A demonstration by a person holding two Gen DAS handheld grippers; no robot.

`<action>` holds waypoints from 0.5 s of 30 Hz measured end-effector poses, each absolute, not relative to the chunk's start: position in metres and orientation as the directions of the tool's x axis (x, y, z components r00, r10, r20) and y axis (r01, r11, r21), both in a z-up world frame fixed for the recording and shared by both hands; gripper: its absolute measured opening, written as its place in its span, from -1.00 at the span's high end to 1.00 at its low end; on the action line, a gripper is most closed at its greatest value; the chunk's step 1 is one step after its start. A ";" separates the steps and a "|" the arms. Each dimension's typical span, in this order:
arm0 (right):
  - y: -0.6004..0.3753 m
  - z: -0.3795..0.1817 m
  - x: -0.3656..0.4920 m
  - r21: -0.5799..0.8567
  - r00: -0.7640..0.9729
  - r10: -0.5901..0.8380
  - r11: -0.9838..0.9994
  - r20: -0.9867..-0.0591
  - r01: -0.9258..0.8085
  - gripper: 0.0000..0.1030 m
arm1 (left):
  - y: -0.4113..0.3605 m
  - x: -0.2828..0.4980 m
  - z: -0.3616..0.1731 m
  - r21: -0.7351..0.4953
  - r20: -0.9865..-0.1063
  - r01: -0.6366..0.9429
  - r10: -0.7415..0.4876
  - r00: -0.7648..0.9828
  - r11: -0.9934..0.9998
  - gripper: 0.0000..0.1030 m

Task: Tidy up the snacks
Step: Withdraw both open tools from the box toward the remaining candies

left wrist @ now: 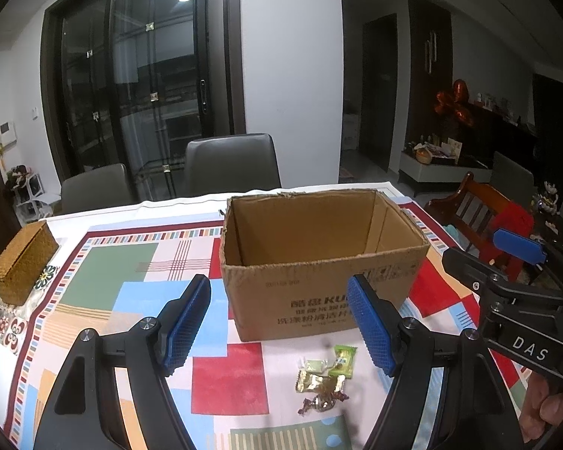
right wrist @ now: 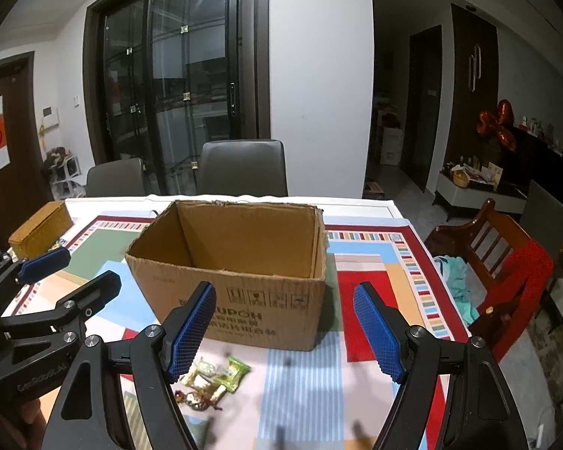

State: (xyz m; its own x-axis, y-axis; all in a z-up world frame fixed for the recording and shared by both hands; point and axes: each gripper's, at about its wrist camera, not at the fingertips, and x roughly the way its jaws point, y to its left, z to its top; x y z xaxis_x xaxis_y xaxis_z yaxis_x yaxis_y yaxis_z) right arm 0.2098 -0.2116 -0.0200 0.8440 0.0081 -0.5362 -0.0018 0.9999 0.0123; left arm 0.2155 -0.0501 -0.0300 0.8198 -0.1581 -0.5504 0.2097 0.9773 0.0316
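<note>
While both grippers hang over the table w/ jaws apart and nothing between them, here's the left wrist view first: left gripper spread wide, blue pads clear of everything, pointing at the open cardboard box sitting upright on the patchwork tablecloth. Snacks lie in a small heap on the cloth just in front of the box, near the right-hand finger, not touching it; a green wrapper, a couple of gold/clear ones, a brown twist-wrapped candy. Right gripper shows at the right edge, jaws apart too, a hand on its handle. Woven basket box far left on the table, lid on, well apart from the carton. Two grey chairs behind the table, wooden chair off to the right. Now the right wrist view: right gripper open, empty, aimed at the same cardboard box, which looks empty inside as far as can be seen. Snacks sit low left, just beside the left-hand blue pad, in front of the box's near wall. Left gripper comes in from the left edge, fingers apart, nothing in them. Basket box behind it, at the table's far left.
</note>
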 end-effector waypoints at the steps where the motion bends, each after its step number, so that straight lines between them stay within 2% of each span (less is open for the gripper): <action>1: -0.212 -0.021 0.209 0.012 0.843 0.007 1.000 -0.538 -0.001 -0.49 | -0.050 0.214 -0.032 0.032 -0.552 0.211 -0.159 0.818 0.977 -0.45; 15: -0.214 -0.037 0.198 0.011 0.827 -0.004 1.000 -0.562 0.013 -0.49 | -0.054 0.198 -0.055 0.031 -0.583 0.234 -0.173 0.794 0.972 -0.45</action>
State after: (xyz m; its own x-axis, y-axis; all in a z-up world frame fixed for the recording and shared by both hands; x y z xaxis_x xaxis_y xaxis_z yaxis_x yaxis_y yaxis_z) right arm 0.1976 -0.2144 -0.0375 0.8273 -0.0041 -0.5617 0.0127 0.9999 0.0114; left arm 0.1981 -0.0544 -0.0548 0.7938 -0.1726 -0.5831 0.2341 0.9717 0.0311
